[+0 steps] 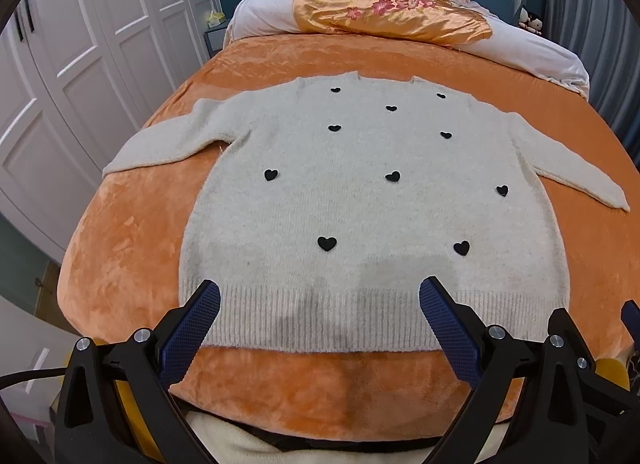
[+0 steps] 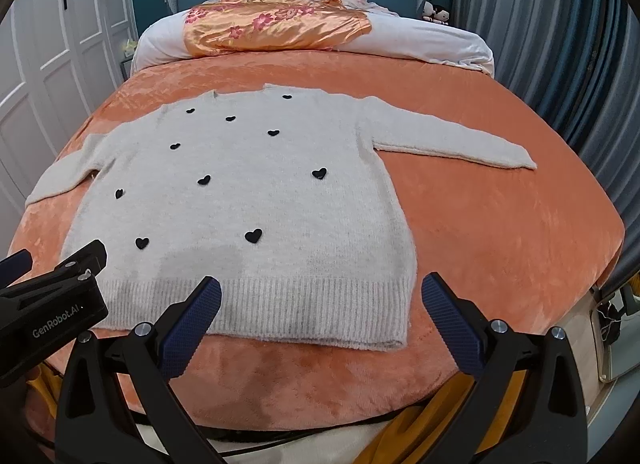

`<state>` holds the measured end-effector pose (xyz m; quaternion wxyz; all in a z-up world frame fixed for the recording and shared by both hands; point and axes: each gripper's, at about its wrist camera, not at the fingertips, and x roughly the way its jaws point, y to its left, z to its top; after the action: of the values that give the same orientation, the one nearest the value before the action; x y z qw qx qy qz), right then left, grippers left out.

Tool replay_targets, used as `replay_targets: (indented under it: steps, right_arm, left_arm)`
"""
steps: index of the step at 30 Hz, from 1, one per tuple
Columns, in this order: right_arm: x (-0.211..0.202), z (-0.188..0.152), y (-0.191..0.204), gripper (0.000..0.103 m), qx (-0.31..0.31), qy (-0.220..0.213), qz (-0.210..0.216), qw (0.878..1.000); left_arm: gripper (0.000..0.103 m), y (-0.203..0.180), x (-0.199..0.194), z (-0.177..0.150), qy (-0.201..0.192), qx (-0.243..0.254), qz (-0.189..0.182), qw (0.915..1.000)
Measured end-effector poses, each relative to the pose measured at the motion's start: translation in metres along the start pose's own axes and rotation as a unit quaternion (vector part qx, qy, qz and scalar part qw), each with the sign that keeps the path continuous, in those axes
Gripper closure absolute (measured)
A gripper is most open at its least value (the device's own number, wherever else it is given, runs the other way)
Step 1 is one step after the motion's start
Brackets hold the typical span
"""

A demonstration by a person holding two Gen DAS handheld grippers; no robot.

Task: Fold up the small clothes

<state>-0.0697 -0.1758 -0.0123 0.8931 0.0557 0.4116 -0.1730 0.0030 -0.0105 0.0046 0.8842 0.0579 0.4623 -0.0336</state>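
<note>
Lettering "GenRobot.AI" (image 2: 57, 320) marks the left tongs (image 1: 319, 296); both tongs, right tongs (image 2: 321, 290) included, spread wide above sweater (image 1: 360, 192).

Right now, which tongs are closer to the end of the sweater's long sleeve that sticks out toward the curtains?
The right tongs. They hang open over the hem near that side's corner, the sleeve end up ahead. The left tongs hang open over the sweater's hem further from it.

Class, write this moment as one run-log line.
stage: before folding | cream knitted sweater with black hearts: flat on orange plush blanket | left gripper: open | right gripper: open
</note>
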Motion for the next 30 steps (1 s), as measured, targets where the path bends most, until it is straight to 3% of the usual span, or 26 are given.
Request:
replay_targets:
  steps: [30]
  right_arm:
    - [0.0021,0.0022,0.0086,0.005,-0.016,0.001,-0.004,1.0]
  left_arm:
    - [0.006,-0.0054,0.0079,0.0008,0.0,0.009,0.0,1.0]
